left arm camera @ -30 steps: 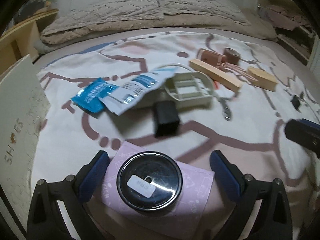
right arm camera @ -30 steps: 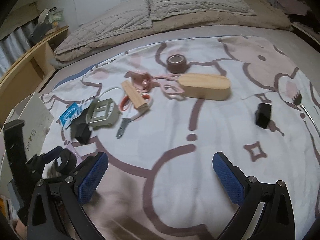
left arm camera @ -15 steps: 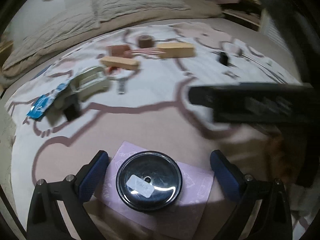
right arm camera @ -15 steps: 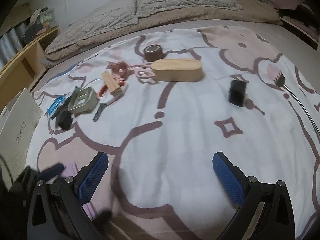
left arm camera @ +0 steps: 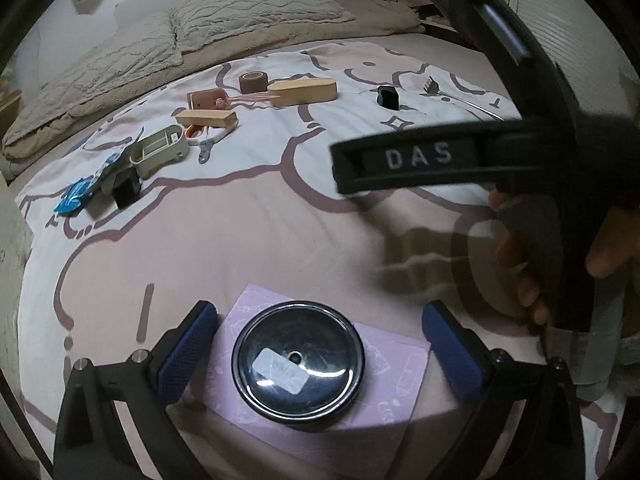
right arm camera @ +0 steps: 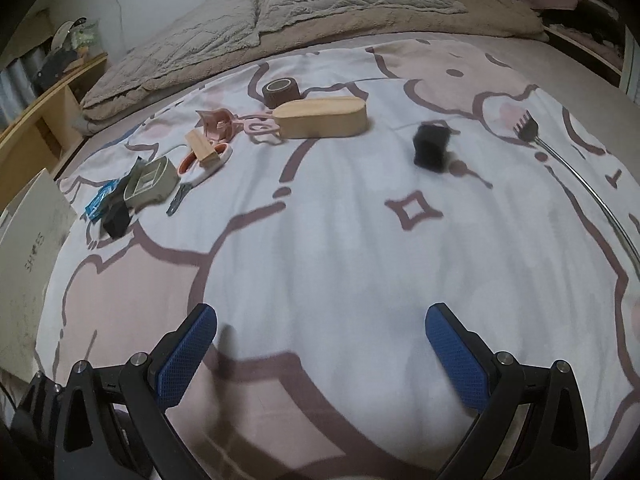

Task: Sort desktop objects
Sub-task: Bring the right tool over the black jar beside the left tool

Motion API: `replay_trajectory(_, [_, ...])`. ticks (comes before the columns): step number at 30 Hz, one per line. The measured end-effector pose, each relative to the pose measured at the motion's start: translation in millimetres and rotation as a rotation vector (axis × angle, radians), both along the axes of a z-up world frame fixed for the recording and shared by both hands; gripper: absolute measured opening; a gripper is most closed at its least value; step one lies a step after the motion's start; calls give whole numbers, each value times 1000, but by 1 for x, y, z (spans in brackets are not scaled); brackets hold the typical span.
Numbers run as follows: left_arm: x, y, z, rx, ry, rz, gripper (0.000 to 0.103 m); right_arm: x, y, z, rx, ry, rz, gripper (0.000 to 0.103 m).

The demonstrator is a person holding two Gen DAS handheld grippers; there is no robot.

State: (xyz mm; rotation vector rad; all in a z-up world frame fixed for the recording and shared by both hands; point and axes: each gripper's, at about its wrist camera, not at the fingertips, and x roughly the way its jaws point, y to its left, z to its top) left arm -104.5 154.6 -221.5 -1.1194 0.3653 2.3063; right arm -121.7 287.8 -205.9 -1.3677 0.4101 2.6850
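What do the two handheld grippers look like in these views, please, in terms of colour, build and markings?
Both the left gripper and right gripper have matte black angular frames with silver bolt heads, and fingers faced with blue cross-hatched pads. In the left wrist view, the right gripper's black body carries pale "DAS" lettering. No cables show.

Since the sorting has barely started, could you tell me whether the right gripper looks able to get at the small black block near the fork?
Probably yes: the right gripper is open, and only bare blanket lies between it and the black block, which sits apart from the fork.

glossy round lid [left arm camera: 298, 362] on matt pink paper [left arm camera: 394, 384], smooth wooden case [right arm camera: 322, 117], shiny metal fork [right arm camera: 532, 132], soft cloth bedsheet [right arm camera: 340, 248]
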Motion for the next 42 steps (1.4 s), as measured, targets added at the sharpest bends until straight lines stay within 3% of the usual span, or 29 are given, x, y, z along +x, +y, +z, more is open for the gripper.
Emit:
replay_trajectory(5, [3, -8, 1, 25, -9, 24, 103, 16, 4, -4, -28, 39, -17, 103])
replay_trajectory(13, [19, -22, 3, 61, -33, 17, 103, 21, -13, -7, 70, -4, 2, 103])
replay_trajectory(22, [28, -42, 10, 105, -125, -14, 103, 39, -12, 3, -13, -5, 42, 103])
replay_trajectory(26, [35, -47, 17, 100, -122, -36, 103, 48, -13, 11, -43, -20, 102, 103])
replay_trajectory(30, [45, -49, 26, 83, -95, -60, 103, 59, -15, 14, -72, -22, 115, 103])
replay_trajectory(35, [57, -54, 30, 33, -102, -116, 103, 71, -34, 23, -13, -1, 137, 103])
replay_trajectory(39, [75, -66, 32, -67, -77, -209, 103, 77, -54, 30, -36, 26, 219, 103])
replay_trajectory(42, [79, -85, 36, -97, -69, -204, 103, 85, -75, 35, 0, 64, 292, 103])
